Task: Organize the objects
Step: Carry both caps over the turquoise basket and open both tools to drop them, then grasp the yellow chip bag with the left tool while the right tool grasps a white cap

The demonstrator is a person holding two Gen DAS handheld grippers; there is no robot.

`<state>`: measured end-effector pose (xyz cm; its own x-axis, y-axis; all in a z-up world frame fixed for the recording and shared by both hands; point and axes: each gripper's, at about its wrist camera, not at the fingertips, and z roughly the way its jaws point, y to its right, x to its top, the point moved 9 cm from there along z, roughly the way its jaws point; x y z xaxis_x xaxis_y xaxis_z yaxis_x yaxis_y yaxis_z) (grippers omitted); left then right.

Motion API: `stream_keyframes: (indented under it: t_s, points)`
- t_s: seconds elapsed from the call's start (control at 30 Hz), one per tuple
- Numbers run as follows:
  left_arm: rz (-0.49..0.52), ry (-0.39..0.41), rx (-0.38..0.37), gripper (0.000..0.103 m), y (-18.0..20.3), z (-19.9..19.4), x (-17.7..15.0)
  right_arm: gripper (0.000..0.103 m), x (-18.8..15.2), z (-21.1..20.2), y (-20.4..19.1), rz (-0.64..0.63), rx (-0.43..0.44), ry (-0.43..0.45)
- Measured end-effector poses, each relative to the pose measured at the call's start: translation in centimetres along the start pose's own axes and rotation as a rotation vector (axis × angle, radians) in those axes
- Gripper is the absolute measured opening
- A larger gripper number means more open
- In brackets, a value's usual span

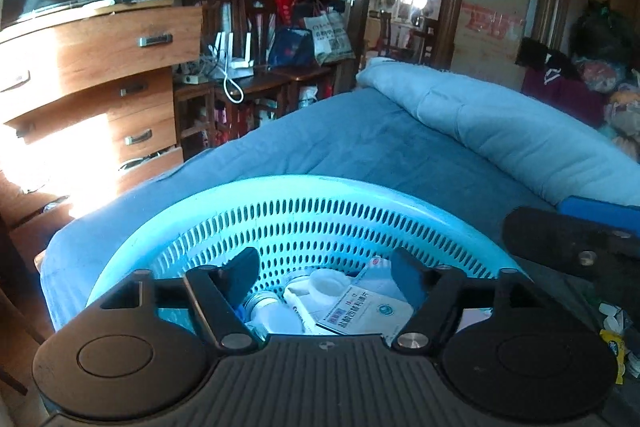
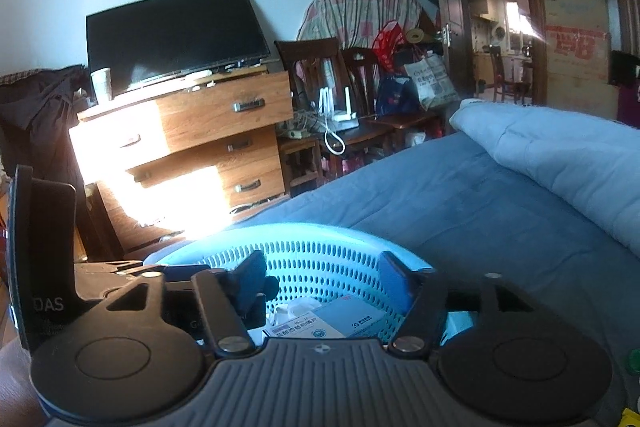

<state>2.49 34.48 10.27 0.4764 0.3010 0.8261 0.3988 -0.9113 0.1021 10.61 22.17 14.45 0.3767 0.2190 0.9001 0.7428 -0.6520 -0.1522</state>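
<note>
While poised over basket [image 1: 304, 195] on bed [image 1: 400, 147]: left gripper [image 1: 324, 267] and right gripper [image 2: 320, 271] both spread wide, holding nothing. Medicine boxes [image 1: 360, 315] and bottle [image 1: 268, 311] already inside. Risk: knocking light basket rim, tipping contents onto soft bedding.

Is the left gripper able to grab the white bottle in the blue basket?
Probably yes. The left gripper hangs open right over the blue basket, and the white bottle lies on top between its fingers, with nothing covering it.

Turquoise perforated basket [image 1: 340, 223] on bed, holding medicine boxes [image 1: 360, 315].
</note>
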Motion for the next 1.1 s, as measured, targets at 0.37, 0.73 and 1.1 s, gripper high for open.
stream_keyframes:
  t_s: [0.37, 0.73, 1.1]
  points:
    - [0.085, 0.274, -0.273, 0.098, 11.5, -8.1, 1.8, 0.103, -8.5, -17.5, 9.1, 0.015, -0.359, 0.261]
    - [0.301, 0.065, -0.658, 0.096, 29.9, -7.9, -10.3, 0.058, -29.7, -24.9, 29.4, 0.375, -0.748, -0.142]
    - [0.327, -0.151, -0.639, 0.095, 37.2, 5.1, -18.5, 0.043, -30.1, -22.4, 31.9, 0.398, -0.682, -0.125]
